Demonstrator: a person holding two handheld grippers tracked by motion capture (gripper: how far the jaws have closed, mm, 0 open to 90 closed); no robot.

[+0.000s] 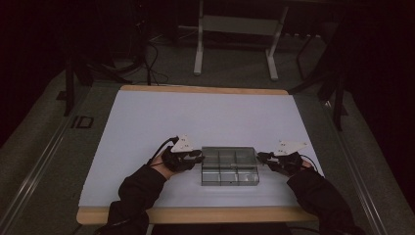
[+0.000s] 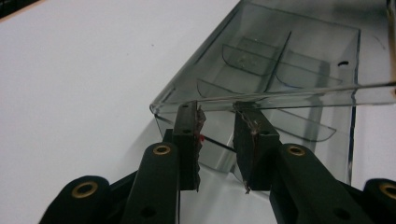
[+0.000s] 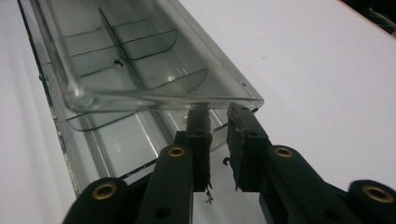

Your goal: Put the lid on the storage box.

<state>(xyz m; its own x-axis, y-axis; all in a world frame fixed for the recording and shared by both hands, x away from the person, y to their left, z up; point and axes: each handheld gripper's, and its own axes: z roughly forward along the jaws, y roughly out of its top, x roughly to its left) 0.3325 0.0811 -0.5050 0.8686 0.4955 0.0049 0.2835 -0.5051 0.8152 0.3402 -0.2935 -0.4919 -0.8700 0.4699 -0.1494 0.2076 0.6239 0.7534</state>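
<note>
Currently, a clear smoke-tinted plastic organiser box (image 1: 230, 166) sits on the white tabletop (image 1: 195, 122), near the front edge and slightly right of centre, between the two hands. Its inside is split by thin dividers into two rows of compartments. The left hand-held gripper (image 1: 199, 157) is at the box's left end; in the left gripper view its two black jaws stand a little apart, tips right at the rim of the near end wall (image 2: 261, 95), with a visible gap between the pads and nothing pinched in it. The right hand-held gripper (image 1: 260, 157) is at the box's right end; in the right gripper view its jaws are likewise slightly parted, tips just under the overhanging lip (image 3: 196, 99), pads not pressing on it. Whether the tips actually touch the plastic cannot be told. Dark sleeves enter from the bottom edge of the high view.
</note>
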